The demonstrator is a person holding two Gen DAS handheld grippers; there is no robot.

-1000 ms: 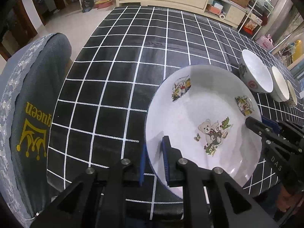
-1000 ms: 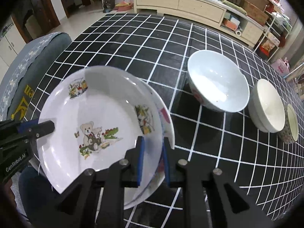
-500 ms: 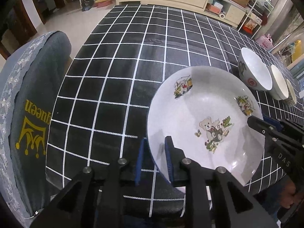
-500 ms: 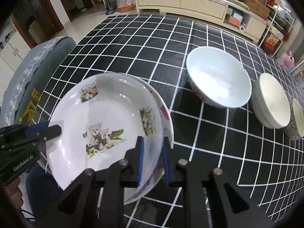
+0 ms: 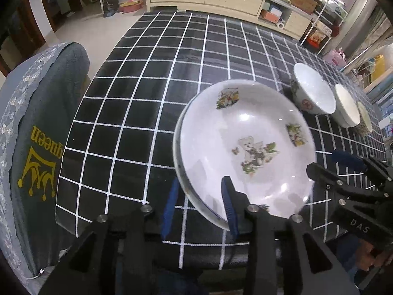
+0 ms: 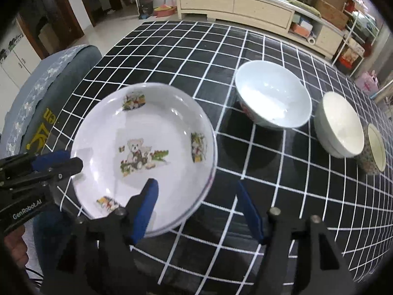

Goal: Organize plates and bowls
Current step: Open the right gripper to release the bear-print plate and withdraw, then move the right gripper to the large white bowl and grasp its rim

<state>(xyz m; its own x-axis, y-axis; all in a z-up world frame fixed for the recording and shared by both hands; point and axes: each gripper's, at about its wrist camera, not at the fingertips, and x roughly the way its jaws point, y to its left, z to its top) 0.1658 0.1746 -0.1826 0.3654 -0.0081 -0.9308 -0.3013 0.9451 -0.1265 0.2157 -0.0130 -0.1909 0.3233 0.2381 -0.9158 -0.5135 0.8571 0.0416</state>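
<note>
A white plate with a teddy-bear print (image 5: 245,145) (image 6: 145,150) sits stacked on another plate on the black checked tablecloth (image 5: 152,78). My left gripper (image 5: 200,204) is open, its jaws astride the plates' near rim. My right gripper (image 6: 196,209) is open wide around the plates' right rim. Three bowls stand in a row to the right: a large white one (image 6: 272,93) (image 5: 314,91), a cream one (image 6: 341,125) and a small floral one (image 6: 374,150).
A grey chair with a "queen" cover (image 5: 36,147) stands at the table's left edge. A long cabinet (image 6: 235,2) lies beyond the far end of the table. The table's near edge is just below the plates.
Both grippers were shut on the plates' rims and have opened. The top plate has settled squarely onto the lower plate. Both cameras have pulled back a little.
</note>
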